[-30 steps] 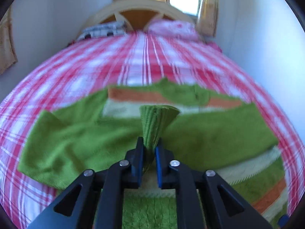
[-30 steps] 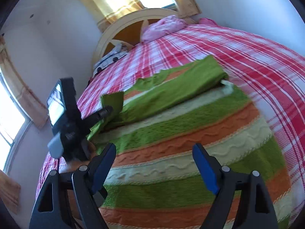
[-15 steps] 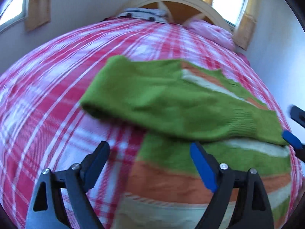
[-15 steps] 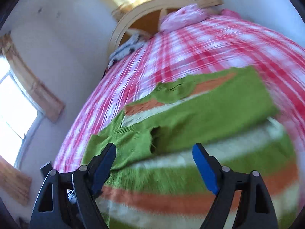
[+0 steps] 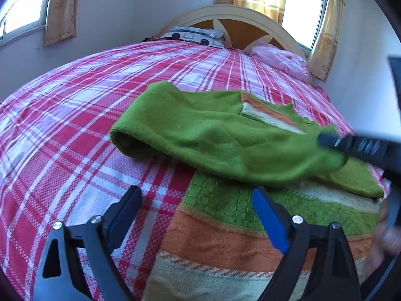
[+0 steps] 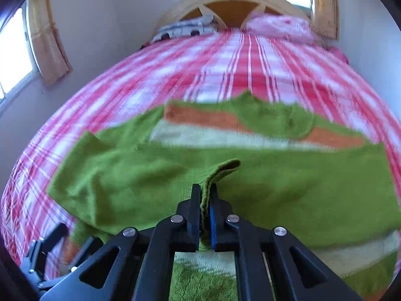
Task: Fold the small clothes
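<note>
Two green sleeves [image 5: 225, 140] cross the striped sweater [image 5: 250, 238].

This is looking like a bedroom in a home. A bed with a red, pink and white plaid bedspread [image 5: 75, 125] is stretching out ahead of both hand-held grippers, filling most of each view. At its far end a curved cream and wood headboard [image 5: 240, 22] is standing against the wall, with a black-and-white patterned pillow [image 5: 193, 35] lying to the left and a pink pillow [image 5: 283, 60] to the right in front of it. Daylight is coming through a window [image 5: 303, 12] beyond the headboard and another window [image 5: 22, 10] on the wall far to the left, each one hanging with yellow patterned curtains [image 5: 62, 7]. Plain pale walls [image 5: 137, 7] are closing the room in on both sides.
</note>
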Motion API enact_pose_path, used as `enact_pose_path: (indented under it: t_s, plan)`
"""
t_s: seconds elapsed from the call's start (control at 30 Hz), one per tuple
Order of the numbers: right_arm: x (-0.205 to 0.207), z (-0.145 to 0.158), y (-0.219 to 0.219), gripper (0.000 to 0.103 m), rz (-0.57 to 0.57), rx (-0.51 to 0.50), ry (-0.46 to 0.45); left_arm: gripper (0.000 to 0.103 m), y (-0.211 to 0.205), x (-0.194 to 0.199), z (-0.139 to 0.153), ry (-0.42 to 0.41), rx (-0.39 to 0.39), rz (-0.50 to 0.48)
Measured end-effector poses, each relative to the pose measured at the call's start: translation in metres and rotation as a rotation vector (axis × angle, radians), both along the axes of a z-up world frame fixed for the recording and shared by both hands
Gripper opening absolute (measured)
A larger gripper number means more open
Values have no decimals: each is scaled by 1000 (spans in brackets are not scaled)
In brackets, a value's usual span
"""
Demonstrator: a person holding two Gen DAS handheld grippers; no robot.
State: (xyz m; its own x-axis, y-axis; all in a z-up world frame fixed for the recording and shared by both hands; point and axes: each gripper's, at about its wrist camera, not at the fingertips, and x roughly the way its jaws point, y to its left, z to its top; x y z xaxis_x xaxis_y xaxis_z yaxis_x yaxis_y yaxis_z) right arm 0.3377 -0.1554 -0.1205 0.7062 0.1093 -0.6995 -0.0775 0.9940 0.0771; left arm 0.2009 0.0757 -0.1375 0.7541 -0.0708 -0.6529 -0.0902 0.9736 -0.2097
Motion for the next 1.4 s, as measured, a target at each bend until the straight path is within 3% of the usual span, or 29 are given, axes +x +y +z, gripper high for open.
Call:
enact_pose_path:
  t_s: [0.17,0.27,0.43,0.47,0.63,0.77,0.8,0.83,0.87,0.9,0.93,1.1,1.17,1.27,1.3,1.4]
  plan:
    - [-10,67,-22,4,-34,-67,-161,93,2,1,0,1,-10,2]
    - [-23,102,-57,4,-94,-110,-224,93,2,1,0,2,-8,1]
    - [-43,105,-123,4,-223,-167,-223,93,2,1,-1,2,-9,2]
    - [-46,96,-139,4,-243,-129,-192,93,3,1,0,2,-8,3]
    - [-46,42,-165,5,-140,307,-80,93,0,3,-1,8,12,7]
    - [-20,13,-138,8,-70,367,-36,93,1,3,-1,7,11,7]
    - [-11,6,-133,13,-81,378,-10,93,1,3,-1,7,12,7]
    - [-4,0,-131,37,-86,394,10,93,1,3,-1,8,12,7]
    - [3,-6,-129,69,-86,422,27,93,0,3,-1,7,13,8]
    - [5,-10,-127,80,-84,437,25,93,0,4,-1,7,13,7]
    - [7,-12,-125,81,-83,437,23,93,0,3,-1,7,11,7]
    - [19,-23,-102,77,-96,265,83,95,0,3,-2,0,-2,1]
    - [21,-31,-97,44,-83,219,133,96,0,3,-2,-2,-5,0]
    - [22,-37,-82,31,-75,88,134,97,1,2,-3,-6,-13,-3]
    - [22,-36,-77,14,-64,55,126,97,1,2,-3,-7,-18,-6]
    - [20,-25,-72,6,-60,18,99,98,0,2,-3,-5,-16,-5]
